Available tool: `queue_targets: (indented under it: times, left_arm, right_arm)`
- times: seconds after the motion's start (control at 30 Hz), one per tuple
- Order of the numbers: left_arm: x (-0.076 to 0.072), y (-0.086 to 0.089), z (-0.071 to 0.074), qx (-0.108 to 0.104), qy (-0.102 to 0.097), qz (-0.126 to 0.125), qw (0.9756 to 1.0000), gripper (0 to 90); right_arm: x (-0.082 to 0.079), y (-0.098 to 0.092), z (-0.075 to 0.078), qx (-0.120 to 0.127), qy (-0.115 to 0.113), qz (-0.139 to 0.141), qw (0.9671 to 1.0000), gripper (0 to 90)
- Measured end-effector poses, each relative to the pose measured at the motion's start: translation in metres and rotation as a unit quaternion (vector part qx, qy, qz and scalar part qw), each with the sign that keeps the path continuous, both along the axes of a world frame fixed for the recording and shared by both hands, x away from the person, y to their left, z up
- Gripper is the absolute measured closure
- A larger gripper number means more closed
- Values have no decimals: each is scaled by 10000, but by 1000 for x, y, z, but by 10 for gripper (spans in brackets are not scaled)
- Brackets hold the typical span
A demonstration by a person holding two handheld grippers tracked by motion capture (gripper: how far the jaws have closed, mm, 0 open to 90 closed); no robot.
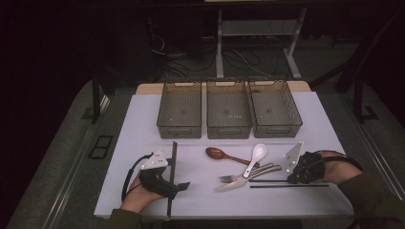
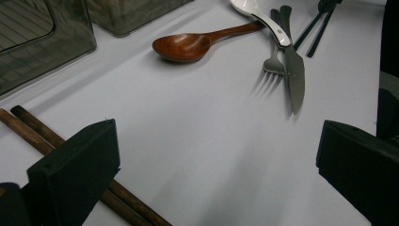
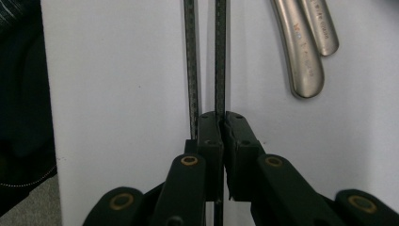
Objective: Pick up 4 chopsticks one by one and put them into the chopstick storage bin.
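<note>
Sorting cutlery at a table, seen from the high view and from both gripper views. The right gripper (image 3: 221, 123) is closed on one of two black chopsticks (image 1: 289, 185): in the right gripper view its jaws meet around the right-hand stick (image 3: 220, 56), which runs up the middle of the frame from between the pads, while the second stick (image 3: 190, 66) lies free just to its left. In the high view both sticks lie level at lower right, side by side on the white table (image 1: 143, 124), their ends under the right hand. The grip sits near one end of the stick, probably so the rest can be swung clear of the neighbouring cutlery.

The left gripper (image 1: 181, 185) rests at lower left of the high view with jaws wide apart and nothing between them; in the left gripper view the two pads stand at the lower corners of the frame. A pair of brown wooden chopsticks (image 2: 70, 155) lies beside and partly under its left pad, apparently the next thing for that hand.

At centre lies the remaining pile: a brown wooden spoon (image 1: 217, 153), a white ladle-spoon (image 1: 254, 157) laid across a fork (image 1: 234, 177) and a knife (image 1: 239, 183). Three grey mesh bins (image 1: 228, 112) stand in a row along the far edge, seemingly empty, which suggests each is meant for one kind of utensil and that sorting has barely begun.
</note>
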State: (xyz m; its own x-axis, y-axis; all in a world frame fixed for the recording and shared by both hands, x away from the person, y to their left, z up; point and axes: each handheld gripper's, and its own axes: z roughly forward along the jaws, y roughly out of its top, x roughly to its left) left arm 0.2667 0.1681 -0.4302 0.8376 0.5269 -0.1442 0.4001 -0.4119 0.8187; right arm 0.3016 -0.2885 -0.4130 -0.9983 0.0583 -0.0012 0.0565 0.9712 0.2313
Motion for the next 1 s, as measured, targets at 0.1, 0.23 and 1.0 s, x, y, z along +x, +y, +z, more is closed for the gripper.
queue_targets:
  times: [0.1, 0.23, 1.0]
  left_arm:
    - [0, 0, 0, -5, 4, 5, 10000, 0]
    - [0, 0, 0, -1, 2, -2, 10000, 0]
    - [0, 0, 1, -1, -8, -19, 10000, 0]
  right_arm:
    - [0, -2, 2, 86, 16, -37, 10000, 855]
    - [0, -5, 5, 177, 46, -100, 9998, 855]
    - [1, -29, 28, 1149, 9, -463, 9923, 857]
